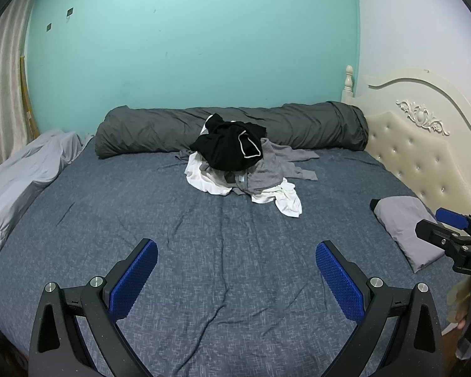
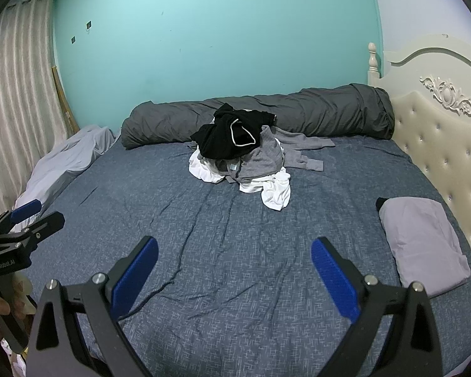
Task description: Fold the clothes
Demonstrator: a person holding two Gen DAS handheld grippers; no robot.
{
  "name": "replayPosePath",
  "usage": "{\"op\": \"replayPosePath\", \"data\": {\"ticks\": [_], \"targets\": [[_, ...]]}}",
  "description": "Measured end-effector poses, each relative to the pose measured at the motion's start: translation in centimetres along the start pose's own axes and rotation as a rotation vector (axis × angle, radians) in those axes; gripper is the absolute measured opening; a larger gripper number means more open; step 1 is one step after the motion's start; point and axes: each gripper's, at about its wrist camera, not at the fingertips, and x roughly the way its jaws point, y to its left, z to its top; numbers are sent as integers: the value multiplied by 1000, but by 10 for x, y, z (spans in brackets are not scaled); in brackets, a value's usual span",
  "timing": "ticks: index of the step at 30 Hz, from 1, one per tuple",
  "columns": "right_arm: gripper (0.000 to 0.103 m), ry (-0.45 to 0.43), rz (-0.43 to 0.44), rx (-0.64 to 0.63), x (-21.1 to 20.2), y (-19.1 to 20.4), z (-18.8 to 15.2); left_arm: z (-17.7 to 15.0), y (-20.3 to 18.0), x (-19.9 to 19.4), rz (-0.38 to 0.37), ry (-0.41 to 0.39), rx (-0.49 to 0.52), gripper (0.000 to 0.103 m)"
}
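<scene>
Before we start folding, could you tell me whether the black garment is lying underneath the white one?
No, the black garment sits on top of the pile, above the white garment.

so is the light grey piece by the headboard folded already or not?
Folded. The light grey piece lies as a flat, neat rectangle with straight edges beside the headboard, apart from the jumbled clothes pile.

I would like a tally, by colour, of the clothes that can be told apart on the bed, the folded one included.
Black: 1, the black garment on top of the pile
Grey in the pile: at least 1, the grey garment
White: at least 1, the white garment, perhaps more
Folded light grey: 1, the folded garment beside the headboard
Total: at least 4
</scene>
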Motion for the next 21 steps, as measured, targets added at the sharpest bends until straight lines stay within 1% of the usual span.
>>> {"op": "replayPosePath", "data": {"ticks": [21], "targets": [[99,2,0,1,0,0,2,1,-2,1,4,-6,-1,103]]}}
